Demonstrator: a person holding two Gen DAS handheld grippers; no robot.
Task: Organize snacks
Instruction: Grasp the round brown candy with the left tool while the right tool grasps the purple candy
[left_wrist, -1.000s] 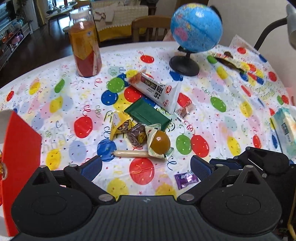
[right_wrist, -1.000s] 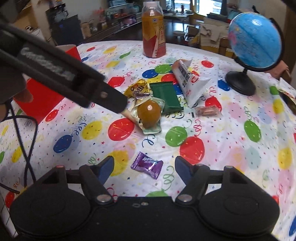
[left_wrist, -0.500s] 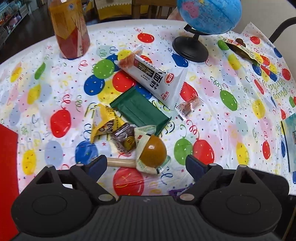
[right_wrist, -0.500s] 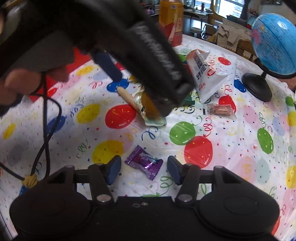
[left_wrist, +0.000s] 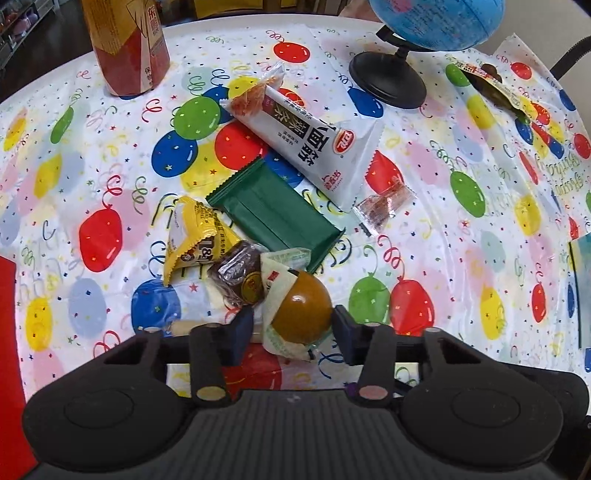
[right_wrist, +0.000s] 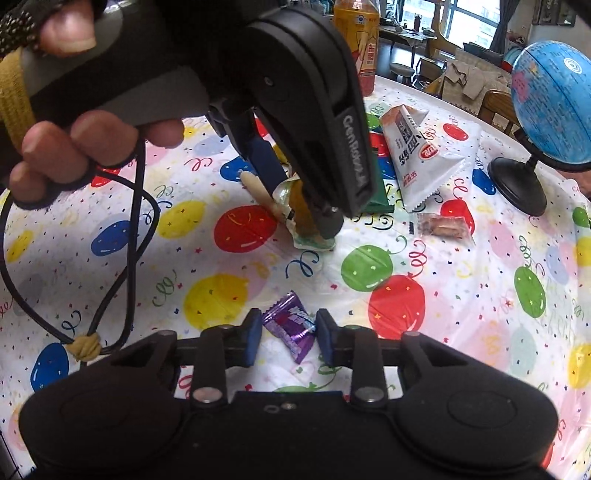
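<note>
A pile of snacks lies on the balloon-print tablecloth (left_wrist: 110, 177). My left gripper (left_wrist: 291, 326) is low over the pile, its jaws closing around a packaged brown egg (left_wrist: 301, 312); the right pad touches it, the left pad stands a little off. Beside it lie a dark wrapped chocolate (left_wrist: 238, 271), a yellow packet (left_wrist: 197, 240), a green wafer pack (left_wrist: 275, 214), a white snack bag (left_wrist: 314, 147), a small clear packet (left_wrist: 384, 206) and a sausage stick (left_wrist: 181, 326). My right gripper (right_wrist: 289, 334) has its jaws nearly closed around a purple candy (right_wrist: 291, 325) on the cloth.
A tea bottle (left_wrist: 127, 40) stands at the back left, a blue globe on a black stand (left_wrist: 388, 77) at the back right. A red box (left_wrist: 9, 332) is at the left edge. A long wrapper (left_wrist: 495, 85) lies far right. The left gripper's cable (right_wrist: 122, 266) hangs over the cloth.
My left gripper has moved forward and down onto the egg pack and narrowed its jaws. My right gripper has advanced to the purple candy and narrowed its jaws around it.
</note>
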